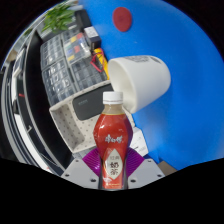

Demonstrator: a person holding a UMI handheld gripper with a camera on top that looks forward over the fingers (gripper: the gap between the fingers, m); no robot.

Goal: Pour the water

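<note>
A red-labelled drink bottle (pixel 112 140) with a white cap stands upright between my fingers, and my gripper (pixel 112 172) is shut on the bottle, both purple pads (pixel 92 163) pressing its lower label. The whole view is tilted. A white paper cup (pixel 140 78) sits just beyond the bottle on a blue surface (pixel 185 110), its mouth showing toward the bottle's cap. The bottle's base is hidden below the fingers.
A red round spot (pixel 122 18) marks the blue surface past the cup. To the left stands a grey speckled cloth edge (pixel 72 118), a dark rack of keyboards or trays (pixel 65 60), an orange cable (pixel 101 66) and a green plant (pixel 58 16).
</note>
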